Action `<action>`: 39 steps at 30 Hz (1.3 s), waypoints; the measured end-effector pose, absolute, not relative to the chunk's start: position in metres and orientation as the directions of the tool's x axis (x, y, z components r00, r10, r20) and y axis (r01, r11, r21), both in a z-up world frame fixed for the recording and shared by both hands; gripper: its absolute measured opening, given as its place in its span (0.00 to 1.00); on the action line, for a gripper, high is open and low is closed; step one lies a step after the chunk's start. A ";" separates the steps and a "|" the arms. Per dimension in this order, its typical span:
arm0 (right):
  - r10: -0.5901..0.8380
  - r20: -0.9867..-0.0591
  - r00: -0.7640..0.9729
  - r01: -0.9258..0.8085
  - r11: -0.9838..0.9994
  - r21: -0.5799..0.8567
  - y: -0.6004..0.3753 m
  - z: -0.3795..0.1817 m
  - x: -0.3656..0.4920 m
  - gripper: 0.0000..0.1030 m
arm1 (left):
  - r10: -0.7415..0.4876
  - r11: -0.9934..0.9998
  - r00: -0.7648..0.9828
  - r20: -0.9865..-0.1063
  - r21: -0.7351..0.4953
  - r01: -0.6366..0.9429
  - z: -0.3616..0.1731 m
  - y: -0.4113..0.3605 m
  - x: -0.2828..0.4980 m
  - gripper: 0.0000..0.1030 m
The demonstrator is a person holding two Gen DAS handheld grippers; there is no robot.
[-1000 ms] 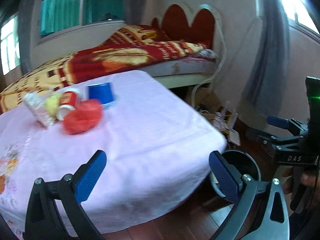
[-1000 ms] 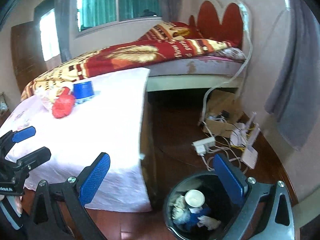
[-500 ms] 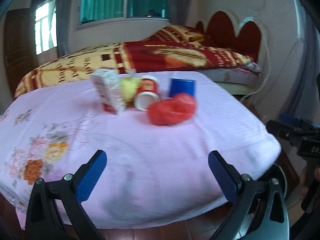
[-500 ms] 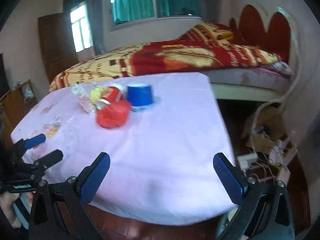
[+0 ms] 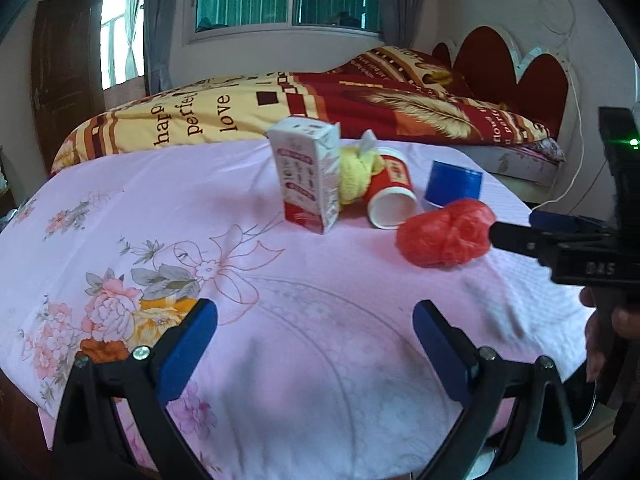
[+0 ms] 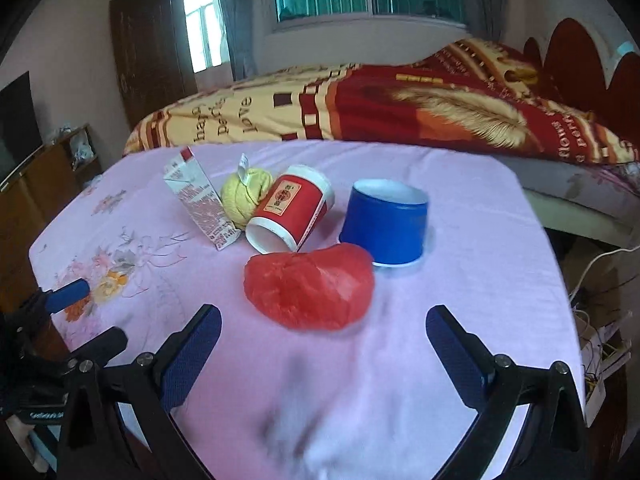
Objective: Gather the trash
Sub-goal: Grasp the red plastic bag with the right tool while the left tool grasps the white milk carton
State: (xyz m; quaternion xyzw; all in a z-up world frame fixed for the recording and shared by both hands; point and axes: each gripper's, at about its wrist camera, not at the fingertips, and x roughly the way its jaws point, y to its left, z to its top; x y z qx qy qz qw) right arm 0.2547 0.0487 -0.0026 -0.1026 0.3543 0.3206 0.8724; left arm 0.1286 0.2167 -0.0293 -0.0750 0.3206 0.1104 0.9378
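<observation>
You're holding both grippers spread wide, gripping nothing.
Right gripper [image 6: 322, 340] is facing the red bag [image 6: 310, 290]; left gripper [image 5: 316, 330] is hovering over the cloth [image 5: 280, 360].

A pink floral tablecloth [image 6: 460, 288] fills most of the frame. At the bottom, the right gripper [image 6: 320, 336] shows two black arms with blue pads spread wide apart, empty. Just above the gap between them lies a crumpled red plastic bag [image 6: 310, 290]. Behind it, a red paper cup [image 6: 292, 212] lies on its side, its open end toward the camera, touching a yellow ball of cloth [image 6: 242, 196]. A tilted white and red carton [image 6: 200, 204] stands left of the ball. A blue cup [image 6: 386, 228] sits upside down right of the red cup. At the lower left edge, the left gripper [image 6: 80, 316] juts in. A bed with a red and yellow blanket [image 6: 400, 108] spans the upper frame.
</observation>
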 end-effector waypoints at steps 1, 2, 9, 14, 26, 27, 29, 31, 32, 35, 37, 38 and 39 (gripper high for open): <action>0.483 -0.688 0.542 -0.631 0.774 0.047 0.052 -0.005 0.258 1.00 | 0.156 0.964 0.769 -0.620 -0.075 -0.256 -0.031 0.219 0.131 0.96; 0.478 -0.693 0.540 -0.629 0.776 0.046 0.056 -0.008 0.264 1.00 | 0.154 0.964 0.770 -0.619 -0.078 -0.255 -0.031 0.221 0.133 0.96; 0.462 -0.735 0.496 -0.634 0.771 0.057 0.078 -0.026 0.287 0.88 | 0.134 0.964 0.763 -0.632 -0.097 -0.250 -0.036 0.234 0.155 0.93; 0.499 -0.737 0.457 -0.664 0.742 0.090 0.090 -0.029 0.291 0.43 | 0.122 0.968 0.769 -0.627 -0.098 -0.233 -0.030 0.244 0.182 0.91; 0.501 -0.727 0.470 -0.656 0.749 0.093 0.086 -0.025 0.297 0.41 | 0.122 0.976 0.801 -0.586 -0.075 -0.203 -0.016 0.271 0.229 0.91; 0.505 -0.726 0.467 -0.656 0.749 0.099 0.085 -0.025 0.297 0.40 | 0.109 0.978 0.804 -0.584 -0.083 -0.192 -0.016 0.272 0.231 0.90; 0.509 -0.722 0.468 -0.660 0.745 0.098 0.083 -0.024 0.294 0.38 | 0.078 0.981 0.814 -0.575 -0.104 -0.167 -0.015 0.274 0.233 0.79; 0.517 -0.713 0.473 -0.663 0.743 0.099 0.080 -0.023 0.290 0.37 | 0.030 0.981 0.820 -0.571 -0.141 -0.134 -0.015 0.275 0.234 0.60; 0.517 -0.712 0.475 -0.662 0.743 0.098 0.078 -0.022 0.288 0.37 | 0.006 0.980 0.822 -0.569 -0.160 -0.118 -0.015 0.276 0.234 0.42; 0.527 -0.698 0.486 -0.664 0.742 0.098 0.069 -0.020 0.279 0.37 | 0.019 0.978 0.821 -0.570 -0.161 -0.134 -0.015 0.278 0.226 0.17; 0.524 -0.694 0.494 -0.662 0.744 0.091 0.063 -0.020 0.273 0.37 | 0.028 0.975 0.816 -0.578 -0.163 -0.149 -0.018 0.281 0.216 0.17; 0.526 -0.691 0.496 -0.661 0.745 0.093 0.060 -0.019 0.271 0.37 | 0.035 0.974 0.816 -0.577 -0.161 -0.156 -0.019 0.282 0.211 0.17; 0.532 -0.683 0.500 -0.659 0.746 0.099 0.055 -0.019 0.269 0.37 | 0.032 0.972 0.818 -0.575 -0.173 -0.160 -0.020 0.285 0.206 0.20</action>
